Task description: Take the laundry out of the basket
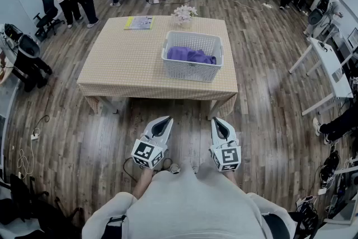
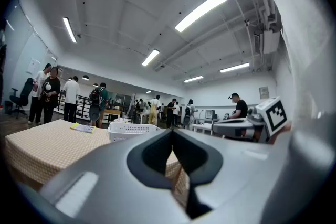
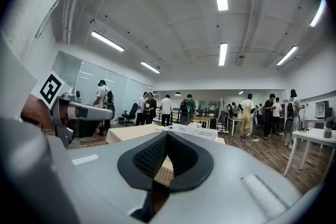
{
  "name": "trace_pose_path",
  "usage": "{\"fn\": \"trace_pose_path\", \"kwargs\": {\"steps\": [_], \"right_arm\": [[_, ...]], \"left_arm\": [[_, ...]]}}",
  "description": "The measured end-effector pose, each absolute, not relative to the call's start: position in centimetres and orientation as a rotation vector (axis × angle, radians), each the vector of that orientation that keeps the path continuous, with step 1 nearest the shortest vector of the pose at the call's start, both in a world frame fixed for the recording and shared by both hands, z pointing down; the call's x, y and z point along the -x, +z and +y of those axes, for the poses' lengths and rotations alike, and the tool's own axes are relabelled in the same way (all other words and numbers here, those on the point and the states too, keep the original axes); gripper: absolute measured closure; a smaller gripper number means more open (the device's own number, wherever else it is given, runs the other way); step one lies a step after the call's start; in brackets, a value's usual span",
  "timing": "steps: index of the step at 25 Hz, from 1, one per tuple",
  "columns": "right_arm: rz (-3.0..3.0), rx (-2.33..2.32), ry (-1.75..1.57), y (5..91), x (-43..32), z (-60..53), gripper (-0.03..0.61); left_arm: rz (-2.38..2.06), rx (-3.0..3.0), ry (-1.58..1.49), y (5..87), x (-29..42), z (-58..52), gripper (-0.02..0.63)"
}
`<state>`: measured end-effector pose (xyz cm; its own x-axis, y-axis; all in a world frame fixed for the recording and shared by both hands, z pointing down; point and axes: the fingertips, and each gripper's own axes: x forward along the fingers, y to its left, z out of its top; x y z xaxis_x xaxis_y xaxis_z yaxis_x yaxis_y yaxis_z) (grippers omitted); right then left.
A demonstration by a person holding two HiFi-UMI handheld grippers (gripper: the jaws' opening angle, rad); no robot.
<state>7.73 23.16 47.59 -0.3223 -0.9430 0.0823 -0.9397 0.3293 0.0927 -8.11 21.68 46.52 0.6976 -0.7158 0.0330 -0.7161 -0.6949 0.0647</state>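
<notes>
Both closed and empty, left tool (image 1: pixel 165 121) and right tool (image 1: pixel 216 121) face the crosswise basket (image 1: pixel 189 70).

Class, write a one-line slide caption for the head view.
Left gripper and right gripper, both shut, hover short of the table where purple laundry lies in a white basket.

Matt plastic basket (image 1: pixel 190 70), purple cloth laundry (image 1: pixel 186 54)

Both grippers are held level and side by side, just ahead of the person's torso, pointing forward. The left gripper (image 1: pixel 165 120) has its jaws pressed together with nothing between them. The right gripper (image 1: pixel 217 121) is the same: closed and empty.
</notes>
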Motion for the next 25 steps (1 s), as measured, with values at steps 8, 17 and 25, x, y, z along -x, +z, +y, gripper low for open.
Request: {"fn": "trace_pose_path", "kwargs": {"steps": [8,17,25], "right_arm": [[-2.457,-1.736,-0.037,47.7,-8.4,23.6,0.581],[-2.461,-1.733,-0.028,48.2,-9.2,23.5,0.581],[-2.51,-1.703,-0.033,47.7,-9.8,23.9,0.58]], "left_arm": [[-1.201,-2.817,0.013,46.4,7.5,22.1,0.603],[-1.207,-2.811,0.02,46.8,6.7,22.0,0.603],[-1.238,-2.799,0.026,46.4,5.9,22.2,0.603]]}}
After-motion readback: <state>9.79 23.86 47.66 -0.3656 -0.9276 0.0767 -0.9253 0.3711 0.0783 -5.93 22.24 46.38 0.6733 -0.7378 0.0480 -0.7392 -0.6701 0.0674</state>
